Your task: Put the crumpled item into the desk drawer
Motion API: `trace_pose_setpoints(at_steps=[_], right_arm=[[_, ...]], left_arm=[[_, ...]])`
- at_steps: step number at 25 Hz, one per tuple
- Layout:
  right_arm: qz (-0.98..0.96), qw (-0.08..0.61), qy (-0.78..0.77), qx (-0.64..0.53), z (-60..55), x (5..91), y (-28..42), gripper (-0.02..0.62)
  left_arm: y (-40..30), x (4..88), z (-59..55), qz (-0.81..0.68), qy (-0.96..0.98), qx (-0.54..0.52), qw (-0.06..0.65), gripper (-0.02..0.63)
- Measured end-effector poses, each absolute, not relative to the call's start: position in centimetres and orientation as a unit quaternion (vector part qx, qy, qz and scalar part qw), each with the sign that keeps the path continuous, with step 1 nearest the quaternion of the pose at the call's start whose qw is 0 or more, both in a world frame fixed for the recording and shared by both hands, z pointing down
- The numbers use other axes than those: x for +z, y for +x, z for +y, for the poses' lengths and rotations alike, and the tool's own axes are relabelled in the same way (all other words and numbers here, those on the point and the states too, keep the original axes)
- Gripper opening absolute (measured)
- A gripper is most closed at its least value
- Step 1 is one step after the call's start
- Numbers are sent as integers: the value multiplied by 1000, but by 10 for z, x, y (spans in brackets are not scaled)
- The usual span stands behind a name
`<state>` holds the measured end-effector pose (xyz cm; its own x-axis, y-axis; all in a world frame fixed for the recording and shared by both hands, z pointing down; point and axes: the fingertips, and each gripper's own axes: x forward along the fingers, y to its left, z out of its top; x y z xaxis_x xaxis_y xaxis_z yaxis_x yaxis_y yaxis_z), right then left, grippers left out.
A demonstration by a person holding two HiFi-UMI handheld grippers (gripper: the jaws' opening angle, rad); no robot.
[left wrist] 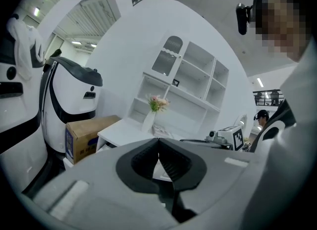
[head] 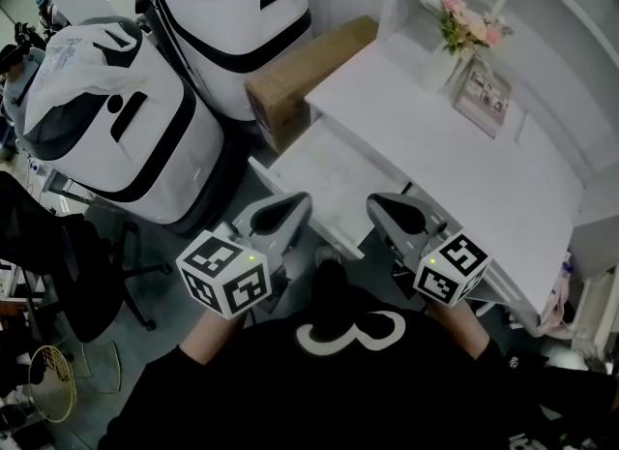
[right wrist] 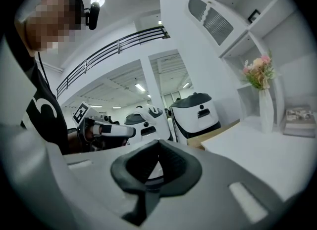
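Lower centre: left gripper [head: 282, 214] and right gripper [head: 392, 211] both clenched on nothing, by the white table's [head: 464, 163] open white drawer [head: 329, 177].

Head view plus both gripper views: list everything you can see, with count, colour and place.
desk: one, white, right of centre
drawer: one, white, pulled out at the desk's left end
cardboard box: one, brown, against the desk's left end
vase of flowers: one, white with pink blooms, back of desk
book or frame: one, pale, beside the vase
shelf unit: one, white, behind the desk
rounded machines: two, white and black, left
office chair: one, black, far left
wire basket: one, gold, lower left
crumpled item: none visible
left gripper: grey, shut, empty
right gripper: grey, shut, empty
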<state>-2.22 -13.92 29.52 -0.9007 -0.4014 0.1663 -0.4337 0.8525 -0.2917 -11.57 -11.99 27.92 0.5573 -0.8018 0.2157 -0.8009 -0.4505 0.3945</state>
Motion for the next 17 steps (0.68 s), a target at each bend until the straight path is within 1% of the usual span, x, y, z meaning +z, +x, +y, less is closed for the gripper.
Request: trace_pose_setpoints(at_steps=[10,17], right_arm=[[-958,47,220,177,-161,295,-15,2],[-958,45,220,176,-175,296,-18,3]], left_arm=[[-108,283,-134,-469,851,9,236,11],[-117,285,-148,-475,848,8,235,9]])
